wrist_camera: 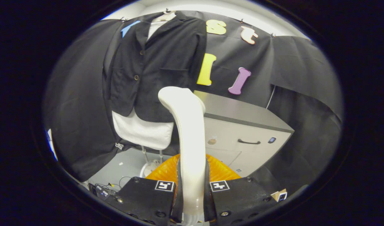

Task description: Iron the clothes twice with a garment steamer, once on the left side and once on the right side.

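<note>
Now the tongs (pixel 192 194) are clenched on the garment steamer (pixel 187 131) handle — head raised toward the black jacket (pixel 157 62), hung on its mannequin for ironing.

White steamer (pixel 187 131), black jacket (pixel 154 66), grey cabinet (pixel 242 125).

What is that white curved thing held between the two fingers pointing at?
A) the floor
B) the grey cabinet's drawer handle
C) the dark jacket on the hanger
C. The fingers are shut on the white steamer handle, whose curved top rises toward the dark jacket hanging just beyond it; the grey cabinet stands off to the side.
</note>
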`<state>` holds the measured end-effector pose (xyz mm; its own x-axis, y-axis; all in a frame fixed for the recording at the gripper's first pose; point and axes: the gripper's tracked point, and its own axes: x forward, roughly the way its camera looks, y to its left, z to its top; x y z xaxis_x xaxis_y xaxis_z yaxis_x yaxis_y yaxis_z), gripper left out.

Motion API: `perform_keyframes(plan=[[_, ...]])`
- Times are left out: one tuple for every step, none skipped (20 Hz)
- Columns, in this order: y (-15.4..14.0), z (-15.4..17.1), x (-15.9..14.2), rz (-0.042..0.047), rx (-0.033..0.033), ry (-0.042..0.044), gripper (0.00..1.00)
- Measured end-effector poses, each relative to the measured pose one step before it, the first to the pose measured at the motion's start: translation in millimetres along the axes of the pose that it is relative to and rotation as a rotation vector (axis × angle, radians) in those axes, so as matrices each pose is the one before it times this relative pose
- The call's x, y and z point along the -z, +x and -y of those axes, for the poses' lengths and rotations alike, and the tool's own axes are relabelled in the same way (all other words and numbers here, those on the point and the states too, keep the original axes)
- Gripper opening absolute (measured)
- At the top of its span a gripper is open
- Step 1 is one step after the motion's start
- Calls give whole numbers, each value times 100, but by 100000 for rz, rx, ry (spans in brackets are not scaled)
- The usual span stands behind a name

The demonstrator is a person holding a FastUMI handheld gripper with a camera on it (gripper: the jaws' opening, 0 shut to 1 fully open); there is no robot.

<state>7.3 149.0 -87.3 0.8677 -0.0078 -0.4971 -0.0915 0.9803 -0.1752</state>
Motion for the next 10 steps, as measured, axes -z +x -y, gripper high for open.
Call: perform_keyframes(plan=[[-384, 1564, 493, -838, 796, 1557, 29], [-271, 1607, 329, -892, 790, 1102, 29], [-467, 1495, 498, -783, 433, 696, 28], [-405, 1383, 624, -997, 433, 575, 28], [-607, 1352, 607, -933, 528, 637, 28], [-631, 1242, 712, -582, 382, 844, 28], [-549, 1299, 575, -686, 538, 718, 28], [-471, 1145, 708, -839, 218, 915, 28], [-450, 1039, 531, -866, -69, 959, 28], [-229, 976, 623, -718, -20, 1463, 28]])
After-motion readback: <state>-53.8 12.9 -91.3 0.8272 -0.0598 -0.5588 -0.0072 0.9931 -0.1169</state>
